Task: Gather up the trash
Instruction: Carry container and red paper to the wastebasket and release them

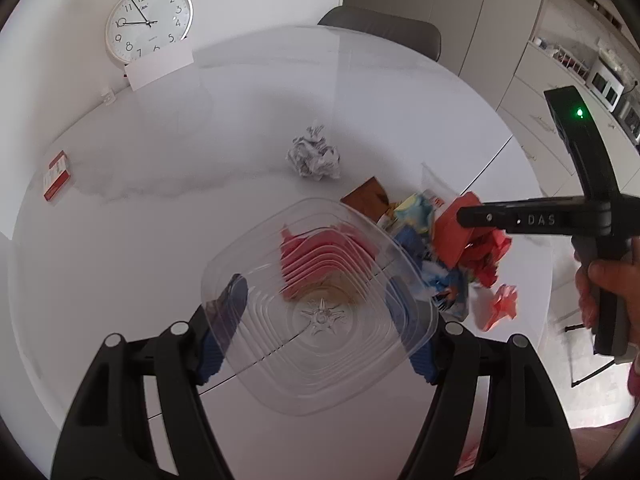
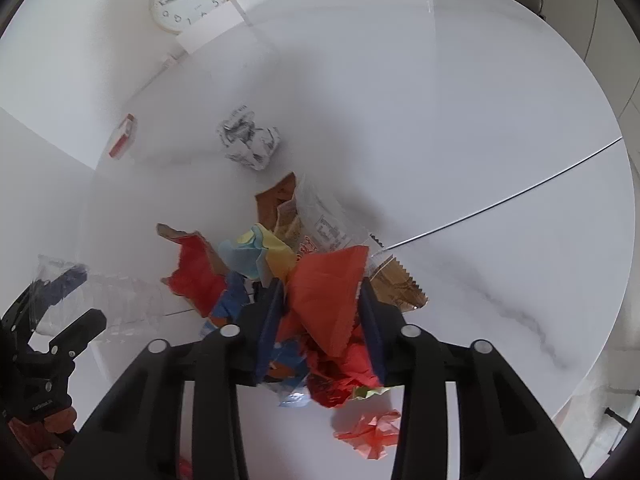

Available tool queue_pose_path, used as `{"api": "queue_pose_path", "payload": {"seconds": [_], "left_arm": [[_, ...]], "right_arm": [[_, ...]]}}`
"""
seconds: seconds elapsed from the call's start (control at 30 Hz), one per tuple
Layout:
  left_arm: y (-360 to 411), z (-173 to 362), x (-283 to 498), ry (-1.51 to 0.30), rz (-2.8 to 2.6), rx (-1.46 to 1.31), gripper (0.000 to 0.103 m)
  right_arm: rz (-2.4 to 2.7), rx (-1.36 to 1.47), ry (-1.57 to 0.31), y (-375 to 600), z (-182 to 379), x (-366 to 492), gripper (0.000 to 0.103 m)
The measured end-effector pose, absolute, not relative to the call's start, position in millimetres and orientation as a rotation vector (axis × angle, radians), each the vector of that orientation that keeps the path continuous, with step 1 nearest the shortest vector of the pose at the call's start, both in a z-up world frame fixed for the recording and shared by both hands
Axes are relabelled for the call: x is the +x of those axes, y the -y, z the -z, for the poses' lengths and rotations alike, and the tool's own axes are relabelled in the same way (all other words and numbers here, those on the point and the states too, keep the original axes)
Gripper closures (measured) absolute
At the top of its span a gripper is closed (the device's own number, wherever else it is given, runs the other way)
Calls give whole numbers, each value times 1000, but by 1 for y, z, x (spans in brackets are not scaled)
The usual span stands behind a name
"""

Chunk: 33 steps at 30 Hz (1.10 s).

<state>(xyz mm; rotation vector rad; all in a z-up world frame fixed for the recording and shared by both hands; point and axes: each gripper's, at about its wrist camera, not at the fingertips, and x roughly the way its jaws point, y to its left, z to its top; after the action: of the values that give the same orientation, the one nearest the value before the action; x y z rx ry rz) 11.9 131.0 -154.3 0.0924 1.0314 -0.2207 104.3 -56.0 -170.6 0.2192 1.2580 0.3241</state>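
My left gripper (image 1: 316, 312) is shut on a clear plastic tray (image 1: 320, 344), holding it tilted above the white table; it also shows in the right wrist view (image 2: 128, 304). My right gripper (image 2: 320, 300) is shut on an orange-red crumpled paper (image 2: 324, 300) within a heap of coloured wrappers (image 2: 256, 256). The heap shows in the left wrist view (image 1: 424, 236), right of the tray. A crumpled newspaper ball (image 1: 314, 154) (image 2: 248, 140) lies farther back. A small pink paper scrap (image 1: 500, 306) (image 2: 370, 428) lies near the table's front edge.
A red and white box (image 1: 56, 176) (image 2: 122, 136) lies at the table's left. A wall clock (image 1: 148, 20) and a white card (image 1: 158, 66) stand at the back. A grey chair (image 1: 384, 28) is behind the table (image 1: 160, 240); cabinets stand to the right.
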Motion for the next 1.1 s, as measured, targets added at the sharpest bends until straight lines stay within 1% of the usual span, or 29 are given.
{"api": "queue_pose_path", "payload": {"seconds": [0.2, 0.37, 0.47, 0.57, 0.67, 0.83, 0.87, 0.93, 1.0, 1.03, 1.07, 1.1], "left_arm": [[-118, 144, 8, -1011, 243, 106, 34], [-99, 131, 4, -987, 277, 134, 34], [-87, 123, 1, -977, 305, 150, 34], [-67, 117, -4, -968, 352, 174, 34], [-42, 114, -11, -969, 409, 197, 34], [7, 112, -21, -981, 507, 255, 34], [21, 112, -25, -982, 532, 276, 34], [44, 112, -31, -981, 568, 311, 34], [67, 113, -37, -977, 604, 351, 34], [79, 113, -42, -971, 622, 372, 34], [95, 114, -47, -966, 646, 392, 34], [106, 116, -50, -964, 667, 402, 34]], "right_arm": [[-358, 291, -1190, 67, 148, 95, 67], [-368, 396, -1107, 102, 116, 69, 67], [-298, 414, -1057, 144, 94, 30, 67], [-184, 411, -1047, 185, 92, -8, 66], [-32, 444, -1089, 236, 117, -48, 66], [139, 576, -1176, 305, 200, -99, 66], [154, 590, -1190, 309, 213, -104, 64], [191, 637, -1228, 325, 250, -112, 64], [207, 676, -1256, 331, 277, -116, 45], [229, 688, -1267, 336, 289, -119, 32], [243, 691, -1272, 340, 295, -120, 29], [251, 703, -1273, 344, 300, -122, 29]]}}
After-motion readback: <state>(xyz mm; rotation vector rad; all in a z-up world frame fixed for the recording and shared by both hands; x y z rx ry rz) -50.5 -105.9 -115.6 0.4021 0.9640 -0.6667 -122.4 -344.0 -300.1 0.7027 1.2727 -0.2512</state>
